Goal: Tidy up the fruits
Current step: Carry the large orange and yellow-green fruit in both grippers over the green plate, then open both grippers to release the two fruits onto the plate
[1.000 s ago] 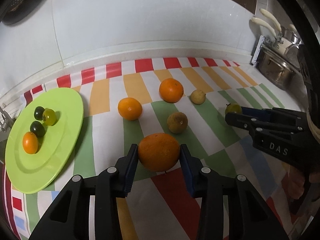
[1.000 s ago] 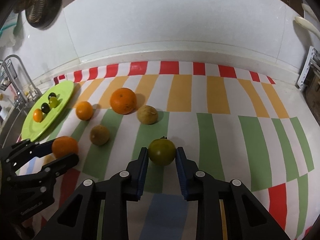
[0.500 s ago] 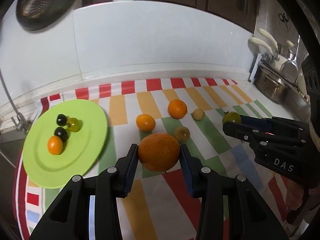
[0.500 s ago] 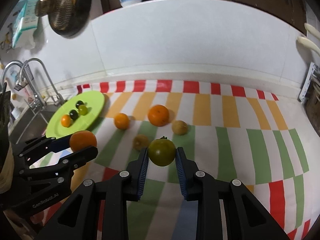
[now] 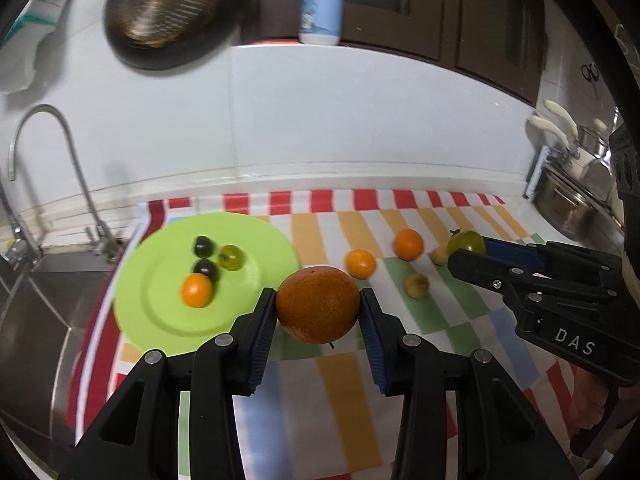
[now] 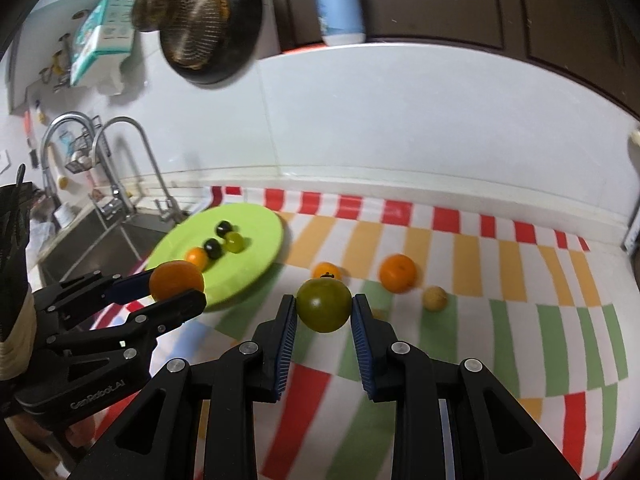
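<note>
Left gripper point(image 5: 318, 312) clamps an orange point(image 5: 318, 305), right gripper point(image 6: 323, 310) a green fruit point(image 6: 323, 305), both aloft near the green plate point(image 5: 160, 312) (four small fruits there); four remain on the striped cloth point(image 5: 460, 320).

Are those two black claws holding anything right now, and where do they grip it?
Yes. The left gripper pinches a large orange by its sides; the right gripper pinches a green tomato likewise.

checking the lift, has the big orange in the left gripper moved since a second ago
Yes. The big orange, shut in the left gripper, has risen off the striped cloth and shifted left, now beside the green plate instead of right of it.
</note>
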A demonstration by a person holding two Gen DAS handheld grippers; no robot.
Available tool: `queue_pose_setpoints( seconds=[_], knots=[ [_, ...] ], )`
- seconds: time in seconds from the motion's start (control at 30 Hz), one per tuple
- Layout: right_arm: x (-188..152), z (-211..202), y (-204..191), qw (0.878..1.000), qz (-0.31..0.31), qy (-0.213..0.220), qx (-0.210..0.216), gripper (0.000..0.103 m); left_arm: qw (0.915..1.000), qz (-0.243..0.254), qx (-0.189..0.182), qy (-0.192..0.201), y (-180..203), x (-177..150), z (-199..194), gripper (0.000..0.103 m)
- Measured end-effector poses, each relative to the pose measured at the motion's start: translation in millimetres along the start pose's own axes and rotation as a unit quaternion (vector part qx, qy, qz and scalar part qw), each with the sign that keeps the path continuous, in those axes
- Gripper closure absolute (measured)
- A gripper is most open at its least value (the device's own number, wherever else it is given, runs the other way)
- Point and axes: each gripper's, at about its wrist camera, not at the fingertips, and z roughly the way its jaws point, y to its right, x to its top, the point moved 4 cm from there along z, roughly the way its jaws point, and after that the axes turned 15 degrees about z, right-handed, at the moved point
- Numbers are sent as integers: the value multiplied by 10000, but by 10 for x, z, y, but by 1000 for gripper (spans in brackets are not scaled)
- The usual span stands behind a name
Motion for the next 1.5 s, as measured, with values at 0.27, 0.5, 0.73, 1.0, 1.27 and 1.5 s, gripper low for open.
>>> queue_pose_setpoints(
  seconds=[0.27,0.5,0.73,1.0,1.27,1.5],
  knots=[
    [64,31,-381,9989,-312,119,331,74,9988,-146,452,125,-319,-37,-173,62],
    [186,174,-660,9972,-315,118,665,74,9970,-273,705,144,-577,-70,-200,63],
    [212,500,-938,9955,-465,-124,822,74,9944,-419,971,-46,-867,-211,-87,63],
    [97,928,-1089,9937,-541,-531,820,74,9932,-479,1019,-312,-1038,-388,178,63],
    [55,1279,-1042,9931,-442,-827,701,74,9929,-458,976,-511,-1117,-487,426,63],
    [3,1495,-1006,9918,-367,-1035,661,74,9930,-443,881,-645,-1150,-524,576,62]
  ],
)
